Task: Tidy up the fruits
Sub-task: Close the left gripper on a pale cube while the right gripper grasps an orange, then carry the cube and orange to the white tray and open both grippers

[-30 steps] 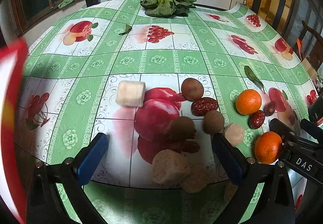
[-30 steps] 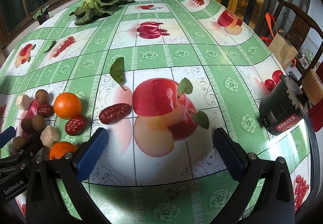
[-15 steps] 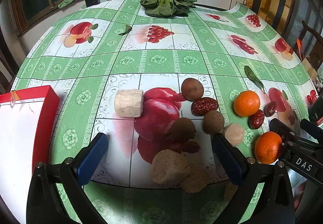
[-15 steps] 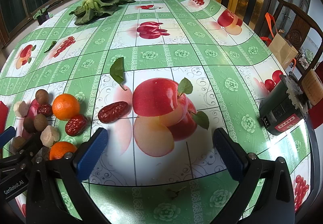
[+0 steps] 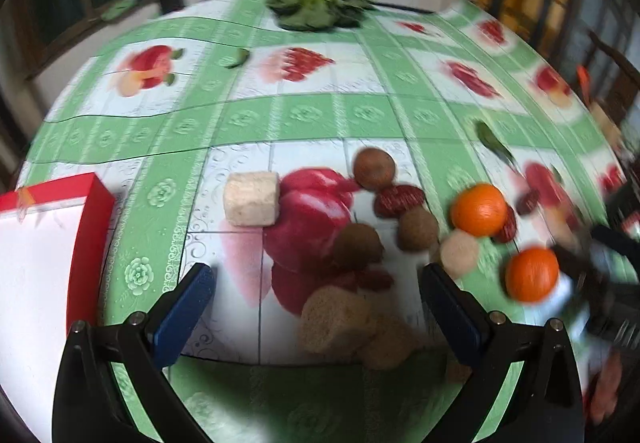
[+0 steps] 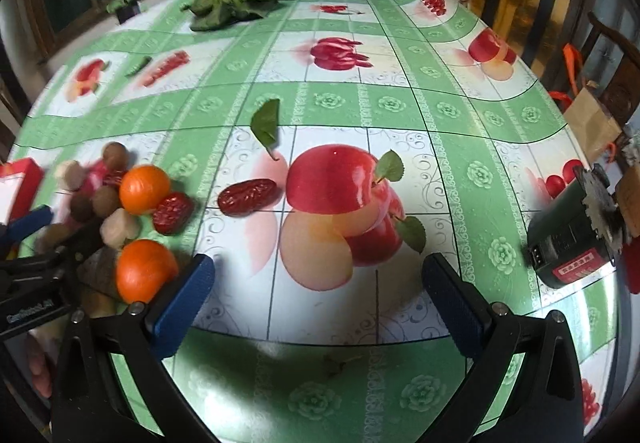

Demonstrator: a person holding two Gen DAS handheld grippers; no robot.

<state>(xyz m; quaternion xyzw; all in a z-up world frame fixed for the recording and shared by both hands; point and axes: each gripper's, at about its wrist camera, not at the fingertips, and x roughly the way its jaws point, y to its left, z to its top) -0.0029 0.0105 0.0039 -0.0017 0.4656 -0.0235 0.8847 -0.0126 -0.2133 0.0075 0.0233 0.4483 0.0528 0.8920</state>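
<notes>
Both of your tongs, left and right, are gaping wide and gripping nothing. Two oranges, dates and brown fruits are lying on the bench beside a red box.

Ahead of the left gripper's fingers, a cluster of fruits is spread on the table. A box is set left of those fingers. Two oranges are placed to their right. Leafy greens are found far ahead.
</notes>
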